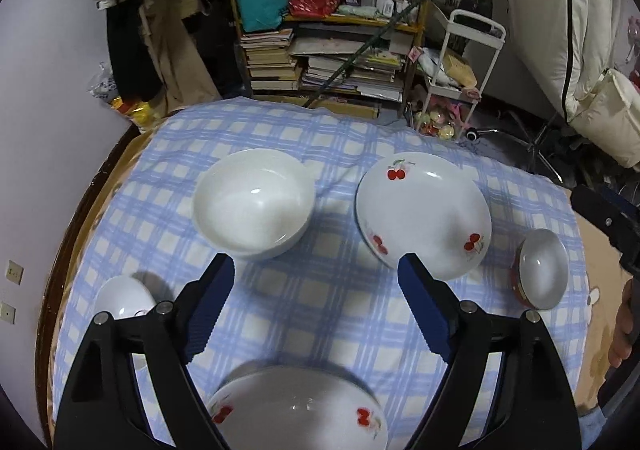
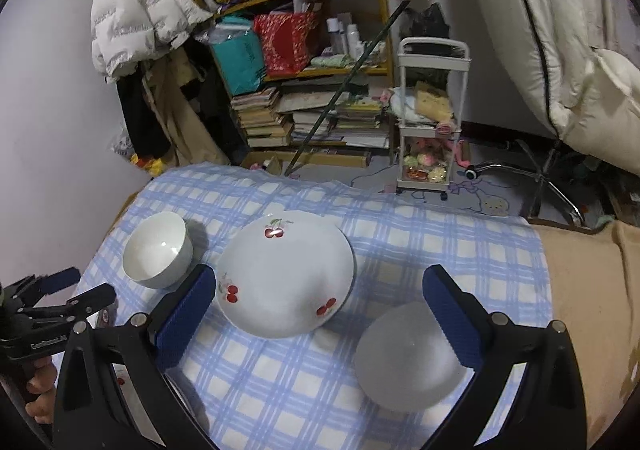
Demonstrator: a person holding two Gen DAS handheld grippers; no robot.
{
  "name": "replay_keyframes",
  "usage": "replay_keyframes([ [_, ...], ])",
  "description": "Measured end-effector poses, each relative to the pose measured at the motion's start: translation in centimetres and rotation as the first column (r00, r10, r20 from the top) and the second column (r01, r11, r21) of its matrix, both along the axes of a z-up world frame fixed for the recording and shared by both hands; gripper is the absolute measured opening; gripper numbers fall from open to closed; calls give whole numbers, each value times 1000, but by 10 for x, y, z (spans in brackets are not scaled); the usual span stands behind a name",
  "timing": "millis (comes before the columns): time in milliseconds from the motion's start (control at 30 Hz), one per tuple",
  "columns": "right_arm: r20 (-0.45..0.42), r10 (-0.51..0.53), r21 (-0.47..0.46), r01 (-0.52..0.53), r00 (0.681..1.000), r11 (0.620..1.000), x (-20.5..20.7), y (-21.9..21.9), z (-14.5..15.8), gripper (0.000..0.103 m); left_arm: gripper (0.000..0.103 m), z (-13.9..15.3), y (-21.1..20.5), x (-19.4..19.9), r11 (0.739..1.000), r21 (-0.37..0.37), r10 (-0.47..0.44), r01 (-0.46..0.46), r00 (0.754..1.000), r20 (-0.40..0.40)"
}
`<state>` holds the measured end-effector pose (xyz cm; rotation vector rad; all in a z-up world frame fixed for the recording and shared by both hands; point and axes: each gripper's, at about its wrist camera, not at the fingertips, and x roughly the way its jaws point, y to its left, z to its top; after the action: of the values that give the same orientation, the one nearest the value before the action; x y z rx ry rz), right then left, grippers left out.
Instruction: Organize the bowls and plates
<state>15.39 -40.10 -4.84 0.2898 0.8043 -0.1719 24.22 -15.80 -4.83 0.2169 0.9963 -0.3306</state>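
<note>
A plain white bowl (image 1: 254, 204) (image 2: 157, 248) and a cherry-print plate (image 1: 422, 214) (image 2: 286, 274) sit side by side on the blue checked cloth. A second cherry-print plate (image 1: 296, 410) lies just under my open, empty left gripper (image 1: 318, 282). A small red-sided bowl (image 1: 540, 268) (image 2: 408, 356) sits at the right, under my open, empty right gripper (image 2: 320, 300). Another small white bowl (image 1: 124, 298) sits at the left. The left gripper also shows in the right wrist view (image 2: 80, 284).
The cloth (image 1: 320, 310) covers a round wooden table (image 1: 60, 270). Behind it stand a cluttered bookshelf (image 1: 328, 30), a white trolley (image 1: 460, 82), hanging coats (image 2: 132, 2) and a chair base (image 2: 536, 178).
</note>
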Motion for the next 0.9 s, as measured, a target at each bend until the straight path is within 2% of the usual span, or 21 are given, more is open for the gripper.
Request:
replay_keyframes([
  [167,-55,39,-48,-42,998,998,27,-3,-21,103,83,-29,-26,20,999,10,39,-39,999,-36],
  [300,-88,43,-12,-44,995,999,41,-13,-40,103,83,-47,-41,28,999,31,16,-14,999,-43],
  [467,-130,52,-2,-52,990,999,61,-25,-59,103,83,-75,-56,49,1000,-9,-23,22,988,-150],
  [533,-150,65,13,-64,986,998,71,-27,-66,97,83,-82,-60,57,1000,-16,-23,20,983,-182],
  [633,-187,83,44,-76,979,996,86,-32,-81,94,81,-93,-69,66,1000,10,-27,30,979,-200],
  [900,-290,100,50,-90,952,995,114,-35,-112,92,81,-117,-85,88,999,45,-15,28,964,-266],
])
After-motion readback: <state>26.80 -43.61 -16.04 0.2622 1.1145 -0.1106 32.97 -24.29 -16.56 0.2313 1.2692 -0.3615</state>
